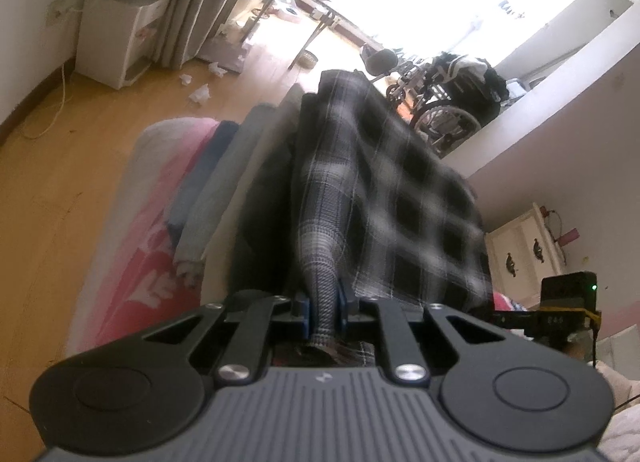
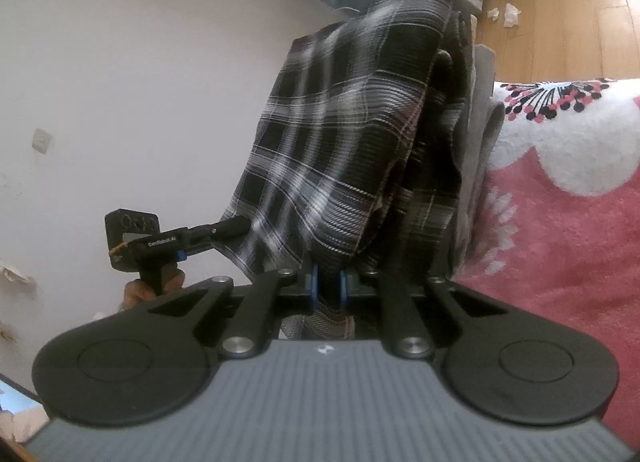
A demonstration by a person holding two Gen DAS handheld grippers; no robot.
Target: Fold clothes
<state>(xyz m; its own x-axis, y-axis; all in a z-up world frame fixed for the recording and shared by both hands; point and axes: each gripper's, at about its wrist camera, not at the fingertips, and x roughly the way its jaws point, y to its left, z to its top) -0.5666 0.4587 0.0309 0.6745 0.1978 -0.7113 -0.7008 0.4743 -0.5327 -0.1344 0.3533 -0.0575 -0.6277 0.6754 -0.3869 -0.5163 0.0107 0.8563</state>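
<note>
Left tongs (image 1: 324,308): closed on a bunched edge of the plaid garment (image 1: 384,190).
Right tongs (image 2: 328,288): clamped on another edge.
Garment: lifted between the 2 tongs above the pink blanket (image 2: 560,242) — probably to spread it for folding.

Black-and-white plaid garment (image 1: 384,182), pink-and-white flowered blanket (image 2: 560,222), grey folded cloth (image 1: 224,190), tan floor (image 1: 80,182).

Blown-out window glare, blurred plaid, fisheye-warped edges

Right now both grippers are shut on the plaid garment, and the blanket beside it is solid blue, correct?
Not quite. The blanket is pink and white with a floral pattern, as the right wrist view shows. Both the left gripper and right gripper are shut on the plaid garment.
</note>
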